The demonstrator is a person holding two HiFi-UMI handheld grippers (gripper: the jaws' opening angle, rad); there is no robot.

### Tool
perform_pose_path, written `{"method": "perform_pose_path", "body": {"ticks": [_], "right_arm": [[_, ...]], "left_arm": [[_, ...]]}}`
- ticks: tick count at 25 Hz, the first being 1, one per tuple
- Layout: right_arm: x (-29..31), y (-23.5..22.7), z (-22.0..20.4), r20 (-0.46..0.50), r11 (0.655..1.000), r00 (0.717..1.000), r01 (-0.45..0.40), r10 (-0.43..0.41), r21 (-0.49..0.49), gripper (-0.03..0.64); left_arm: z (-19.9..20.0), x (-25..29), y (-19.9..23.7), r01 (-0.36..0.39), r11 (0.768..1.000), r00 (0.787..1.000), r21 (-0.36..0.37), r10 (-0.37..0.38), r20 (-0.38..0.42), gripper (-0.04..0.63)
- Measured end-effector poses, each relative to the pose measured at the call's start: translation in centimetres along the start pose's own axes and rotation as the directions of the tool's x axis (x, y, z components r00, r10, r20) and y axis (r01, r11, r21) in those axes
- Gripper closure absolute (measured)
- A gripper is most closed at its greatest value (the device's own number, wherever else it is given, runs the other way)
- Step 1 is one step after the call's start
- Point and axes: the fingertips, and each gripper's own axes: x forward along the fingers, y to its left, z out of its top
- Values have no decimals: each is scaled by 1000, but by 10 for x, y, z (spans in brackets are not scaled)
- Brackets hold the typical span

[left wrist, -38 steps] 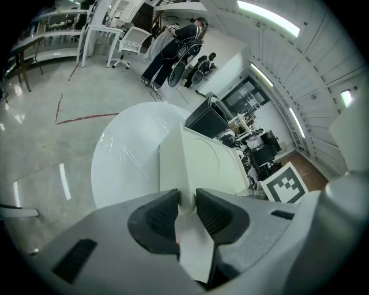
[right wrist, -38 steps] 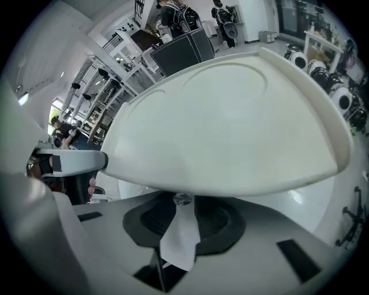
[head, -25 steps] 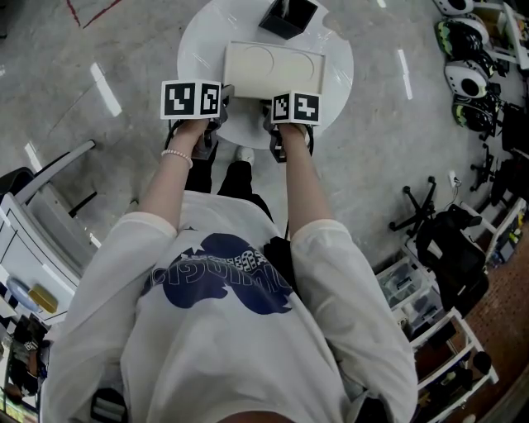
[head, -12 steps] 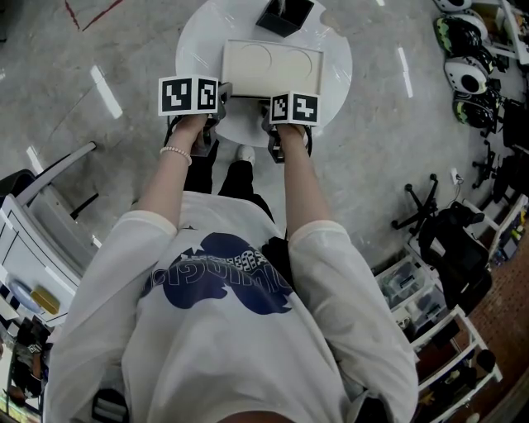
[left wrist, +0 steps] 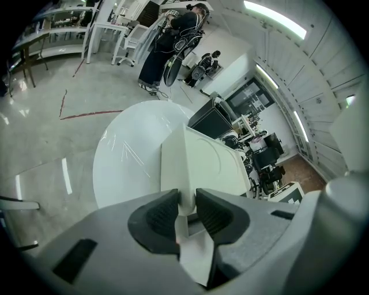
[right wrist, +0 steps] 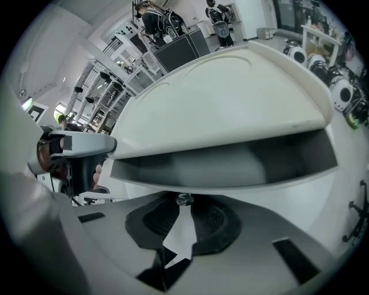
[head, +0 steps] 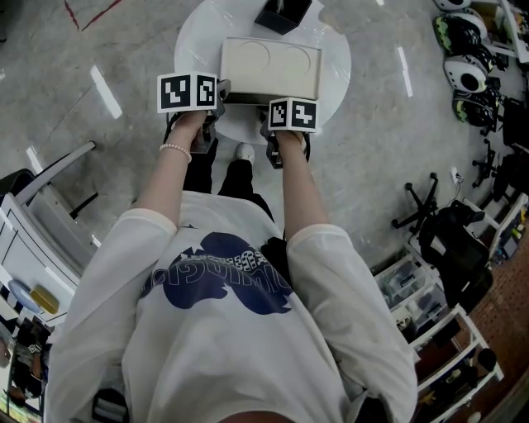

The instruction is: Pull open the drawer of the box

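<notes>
Pinching the small shiny knob (right wrist: 184,199) on the drawer (right wrist: 230,167), right gripper (right wrist: 183,208) is nearly closed on it. Left gripper (left wrist: 186,203) clamps wide on the smooth cream box (head: 270,66), at its left front corner. Drawer sits slightly out.

Bright ceiling strips (left wrist: 275,12), floor (head: 101,84) glare, fisheye edges

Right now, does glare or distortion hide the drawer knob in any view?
Right gripper view: fisheye bows the box, its drawer gap lies in shadow, yet the knob between the fingers shows clearly. Left gripper view: dark vignette at corners, near box corner soft. Head view: light streaks glare on the floor, not the box.
</notes>
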Motion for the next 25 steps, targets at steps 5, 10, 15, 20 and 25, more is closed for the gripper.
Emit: {"method": "perform_pose_path", "body": {"ticks": [5,10,15,20,25], "right_arm": [[1,0,-7,-2,1000,1000,-2,2,5,561],[-1,0,-14,2,1000,1000,-6,6,9,561],[-3,0,-20,-2,1000,1000,-7,7,6,561],[-3,0,-28,-4,1000,1000,-13,13,0,561],[-3,-1,-34,-5,1000,1000,-11,11,2,562]], "left_arm": [[-1,2,1,-6,1000,1000,-1,6,-2,489],[-1,1,1,-17,1000,1000,-1,17,4,489],[-1,1,-1,-24,1000,1000,-2,24,11,491],[-1,1,0,-34,999,999,-6,34,21,489],[-1,2,1,-39,999,999,-13,39,27,489]]}}
